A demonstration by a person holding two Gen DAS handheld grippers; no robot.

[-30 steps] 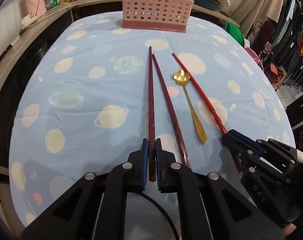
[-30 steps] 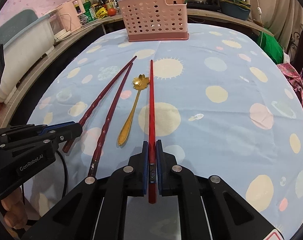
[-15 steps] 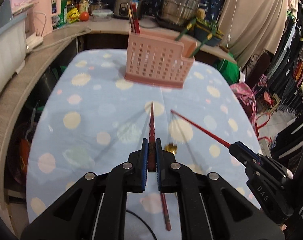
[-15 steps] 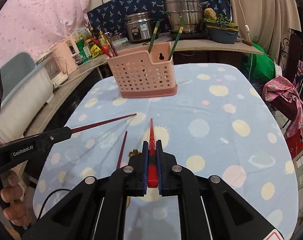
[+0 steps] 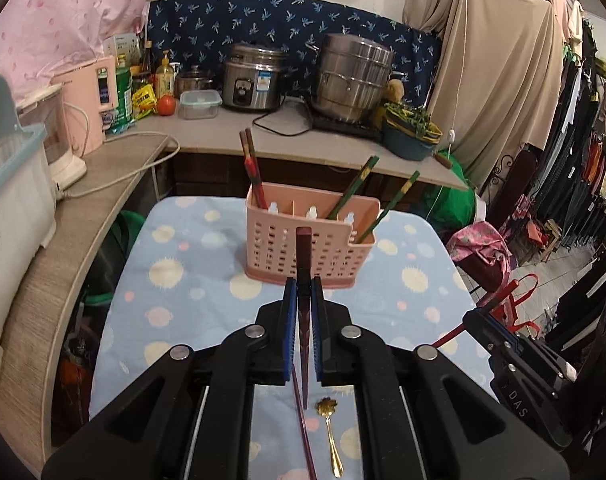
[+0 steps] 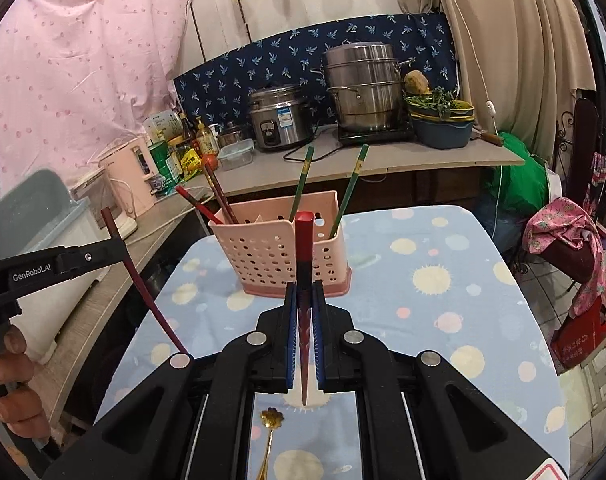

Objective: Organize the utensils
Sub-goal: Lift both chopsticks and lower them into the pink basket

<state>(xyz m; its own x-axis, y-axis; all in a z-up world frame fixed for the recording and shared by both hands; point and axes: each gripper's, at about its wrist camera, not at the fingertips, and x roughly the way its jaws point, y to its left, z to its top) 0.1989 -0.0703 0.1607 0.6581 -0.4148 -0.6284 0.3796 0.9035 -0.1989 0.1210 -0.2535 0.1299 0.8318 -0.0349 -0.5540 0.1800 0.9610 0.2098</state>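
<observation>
Left wrist view, taken from its left edge across: the pink caddy (image 5: 313,240) stands on the planet-print tablecloth (image 5: 183,276) ahead, with dark red chopsticks already in its left compartment and green ones leaning in its right. In front of the caddy's middle, the left gripper (image 5: 303,312) has its blue pads closed tight on a dark red chopstick (image 5: 304,264). That stick's long axis runs straight along the fingers, blunt end up toward the caddy, tapered end trailing down and back between the arms. Below it, nearer than the caddy, another dark chopstick (image 5: 303,432) and a gold spoon (image 5: 330,436) lie on the cloth. To the caddy's right, the right gripper (image 5: 479,318) shows side-on.

In the right wrist view, the right gripper is likewise clamped narrow on a brighter red chopstick (image 6: 304,248), blunt end up, its axis in line with the caddy's front wall.

Both sticks look lifted clear, so the step is carrying them to the caddy. To do it well, I would bring each stick above the rim, tip it upright with the tapered end down, and aim for the left compartment beside the matching reds. Release only once the tip is inside, keeping the two grippers from crossing.
</observation>
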